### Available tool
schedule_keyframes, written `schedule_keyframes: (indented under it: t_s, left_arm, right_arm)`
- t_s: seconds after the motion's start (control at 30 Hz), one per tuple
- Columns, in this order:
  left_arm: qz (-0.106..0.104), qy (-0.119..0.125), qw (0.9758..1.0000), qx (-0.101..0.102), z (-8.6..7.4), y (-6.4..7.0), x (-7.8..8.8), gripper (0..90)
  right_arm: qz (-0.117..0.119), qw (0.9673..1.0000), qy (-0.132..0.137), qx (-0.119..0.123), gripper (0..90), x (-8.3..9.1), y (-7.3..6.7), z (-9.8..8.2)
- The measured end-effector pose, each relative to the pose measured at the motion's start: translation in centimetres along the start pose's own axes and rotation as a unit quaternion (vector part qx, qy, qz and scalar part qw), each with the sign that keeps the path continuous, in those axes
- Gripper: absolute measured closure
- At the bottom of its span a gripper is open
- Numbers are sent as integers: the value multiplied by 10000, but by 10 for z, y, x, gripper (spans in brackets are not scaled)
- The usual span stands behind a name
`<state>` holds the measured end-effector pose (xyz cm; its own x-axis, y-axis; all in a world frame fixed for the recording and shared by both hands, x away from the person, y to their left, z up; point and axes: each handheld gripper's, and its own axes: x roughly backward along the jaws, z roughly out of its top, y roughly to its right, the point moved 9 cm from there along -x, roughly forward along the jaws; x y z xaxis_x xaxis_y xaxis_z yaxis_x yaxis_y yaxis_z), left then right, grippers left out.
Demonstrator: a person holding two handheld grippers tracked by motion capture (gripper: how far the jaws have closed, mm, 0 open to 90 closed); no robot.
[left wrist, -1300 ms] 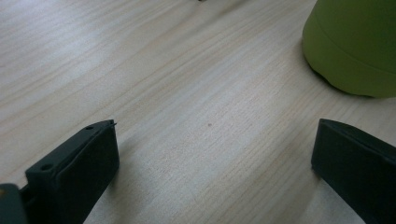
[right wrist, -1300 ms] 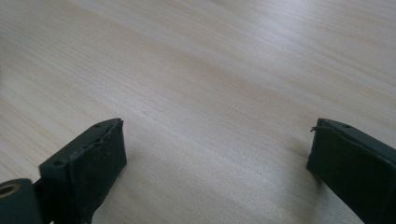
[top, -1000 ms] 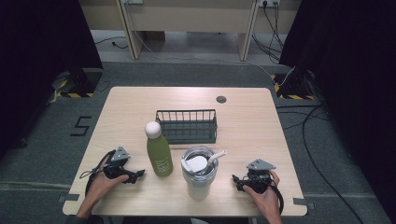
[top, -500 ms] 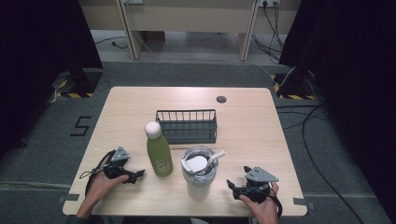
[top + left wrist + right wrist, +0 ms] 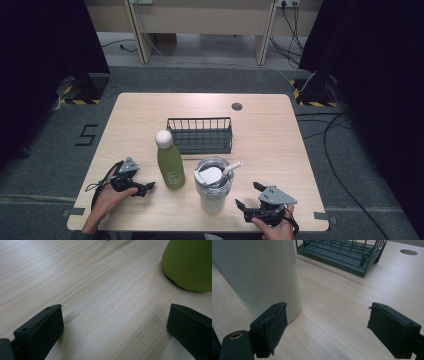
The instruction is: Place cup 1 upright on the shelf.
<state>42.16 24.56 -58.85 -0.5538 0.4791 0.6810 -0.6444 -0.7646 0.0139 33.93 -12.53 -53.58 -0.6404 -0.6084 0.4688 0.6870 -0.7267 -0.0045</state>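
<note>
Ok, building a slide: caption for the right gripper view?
Open right gripper beside a white tumbler, wire basket behind.

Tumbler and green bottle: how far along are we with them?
Nothing looks done: the green bottle and the tumbler stand in front of the empty wire basket. In hand: left tongs open beside the bottle, right tongs open beside the tumbler, gripping nothing. Left: every grasp and move, probably.

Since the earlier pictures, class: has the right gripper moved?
Yes. In the high view the right gripper has shifted left along the table's near edge, toward the tumbler, which stands where it was.
</note>
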Motion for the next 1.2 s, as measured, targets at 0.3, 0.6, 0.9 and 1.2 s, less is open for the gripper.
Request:
schedule_keyframes:
  t_s: [0.3,0.6,0.9,1.2]
  left_arm:
    - [0,0,10000,1,0,0,0,1]
    - [1,-4,10000,-2,0,0,0,1]
    - [0,0,10000,4,0,0,0,1]
    - [2,-5,10000,-1,0,0,0,1]
  right_arm:
    - [342,9993,159,46,154,0,-23,7]
    - [527,9979,356,153,152,2,-39,16]
    - [705,9961,487,219,150,-4,-51,22]
    - [782,9949,539,349,150,-15,-62,28]
